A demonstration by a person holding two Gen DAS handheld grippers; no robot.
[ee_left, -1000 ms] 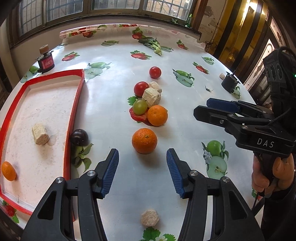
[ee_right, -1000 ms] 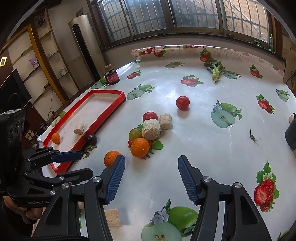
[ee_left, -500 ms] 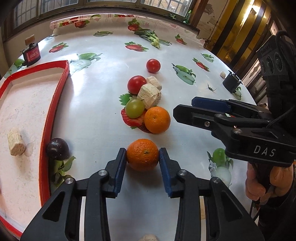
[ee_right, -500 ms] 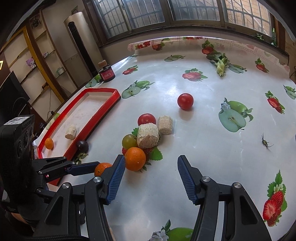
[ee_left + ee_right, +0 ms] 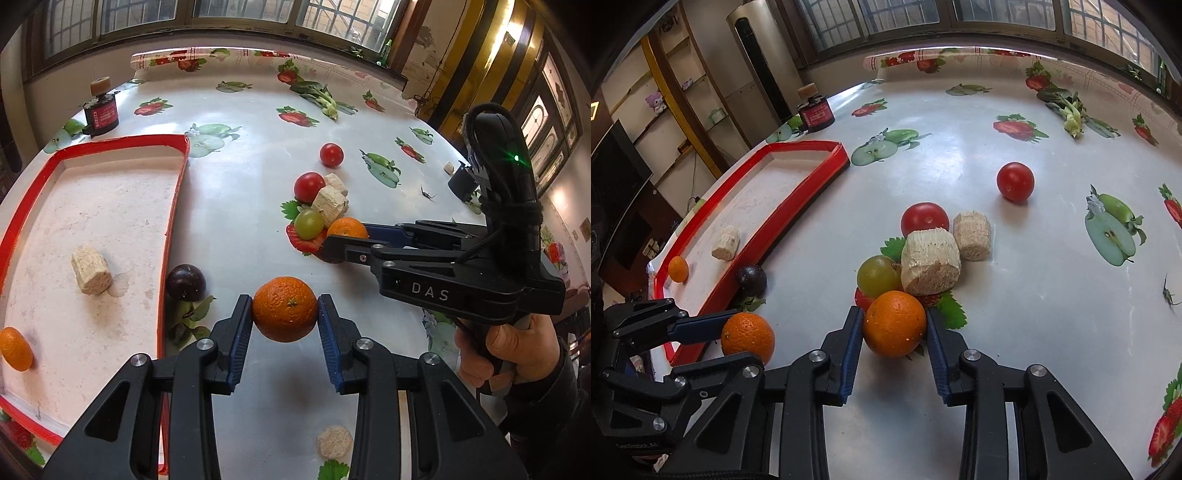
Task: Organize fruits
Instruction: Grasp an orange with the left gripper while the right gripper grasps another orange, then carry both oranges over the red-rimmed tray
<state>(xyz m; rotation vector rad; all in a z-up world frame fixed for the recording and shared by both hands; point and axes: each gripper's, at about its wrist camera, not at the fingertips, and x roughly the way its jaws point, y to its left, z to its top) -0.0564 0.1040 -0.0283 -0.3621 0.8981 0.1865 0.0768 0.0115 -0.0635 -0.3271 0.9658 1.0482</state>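
Note:
My left gripper (image 5: 285, 317) is shut on an orange (image 5: 285, 314), both blue pads pressed to its sides; its shadow lies on the table below. The right gripper (image 5: 894, 328) has its jaws closing on a second orange (image 5: 894, 324), and the pads touch both sides of it. That orange sits at the near edge of a small pile holding a green fruit (image 5: 878, 276), a red tomato (image 5: 924, 218) and beige blocks (image 5: 931, 266). A red-rimmed tray (image 5: 173, 206) at the left holds a small orange (image 5: 14, 349) and a beige block (image 5: 90, 271).
A dark plum (image 5: 185, 282) rests against the tray's outer rim. Another tomato (image 5: 331, 155) lies alone further back. A red-labelled jar (image 5: 101, 110) stands far left, leafy greens (image 5: 317, 98) at the back, a beige piece (image 5: 334, 441) near the front edge. A hand (image 5: 517, 354) grips the right tool.
The left gripper went from open to shut on the near orange. The right gripper came forward and down over the pile's orange and narrowed onto it.

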